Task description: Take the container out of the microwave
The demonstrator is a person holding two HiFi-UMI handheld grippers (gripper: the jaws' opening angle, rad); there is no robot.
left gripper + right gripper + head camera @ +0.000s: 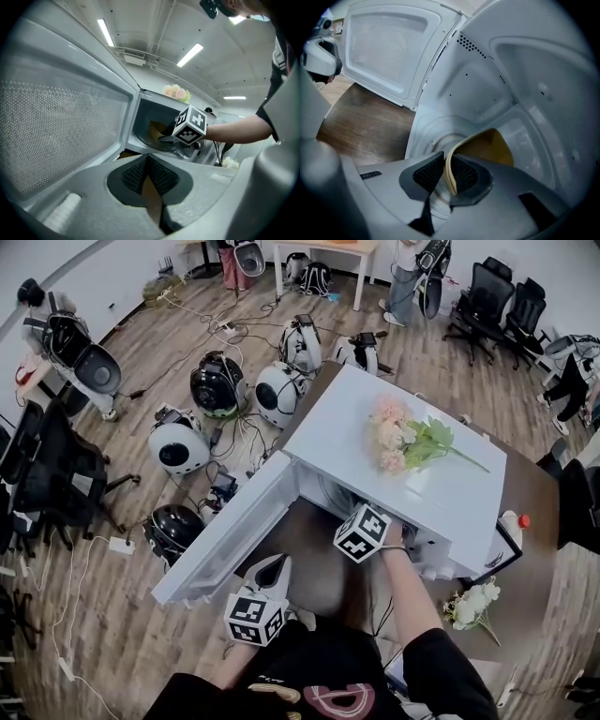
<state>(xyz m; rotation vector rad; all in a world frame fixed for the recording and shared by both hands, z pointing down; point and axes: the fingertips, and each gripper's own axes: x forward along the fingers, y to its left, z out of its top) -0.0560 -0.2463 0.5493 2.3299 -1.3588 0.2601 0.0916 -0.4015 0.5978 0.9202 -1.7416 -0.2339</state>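
The white microwave (337, 427) stands on a brown table with its door (234, 531) swung wide to the left. Inside, a yellow container (487, 147) rests on the turntable; in the left gripper view the container (157, 131) shows deep in the cavity. My right gripper (449, 176) reaches into the cavity, and its pads pinch the container's near rim. In the head view only its marker cube (363, 532) shows at the opening. My left gripper (277, 563) waits in front of the open door, its jaws together with nothing in them.
Pink flowers (403, 437) lie on the microwave's top. A white bouquet (473, 606) and a red-capped bottle (511, 526) sit on the table at the right. Round helmet-like devices (178, 442), cables and office chairs (56, 474) crowd the wooden floor at the left.
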